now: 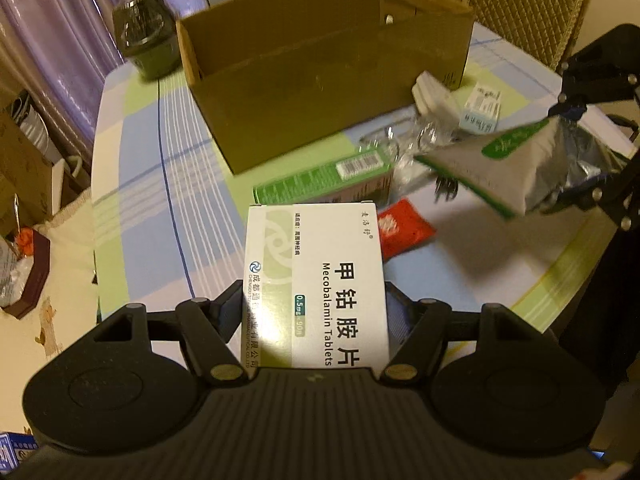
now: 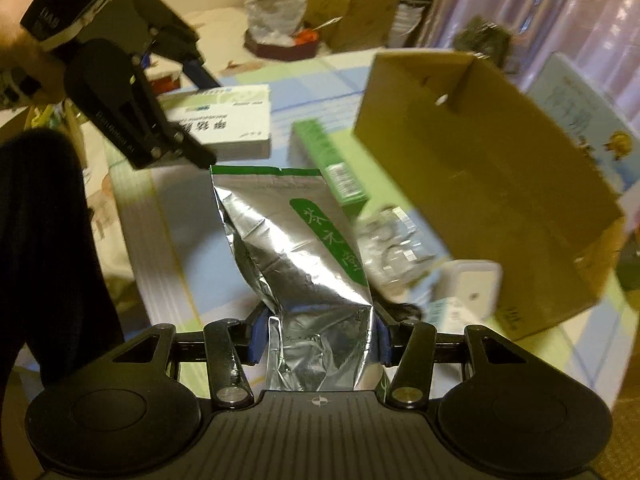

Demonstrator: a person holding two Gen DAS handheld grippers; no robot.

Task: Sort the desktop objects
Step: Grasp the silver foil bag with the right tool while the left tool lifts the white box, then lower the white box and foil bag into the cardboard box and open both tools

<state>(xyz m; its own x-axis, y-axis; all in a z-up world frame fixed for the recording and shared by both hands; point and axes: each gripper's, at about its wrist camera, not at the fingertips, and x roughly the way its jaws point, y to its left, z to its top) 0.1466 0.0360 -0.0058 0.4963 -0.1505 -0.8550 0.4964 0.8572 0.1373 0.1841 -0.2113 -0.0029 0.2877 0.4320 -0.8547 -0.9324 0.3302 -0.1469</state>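
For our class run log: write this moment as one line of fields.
left gripper: shut on Mecobalamin box | right gripper: shut on foil pouch | cardboard box: open, on table | both items: held above table

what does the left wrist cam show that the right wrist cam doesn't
Only the left wrist view shows the red packet lying on the tablecloth and the English name printed on the white tablet box.

Only the right wrist view shows the left gripper from outside and the foil pouch's green label up close.

Both show the white tablet box in the left jaws, the foil pouch in the right jaws, the green carton and the open cardboard box.
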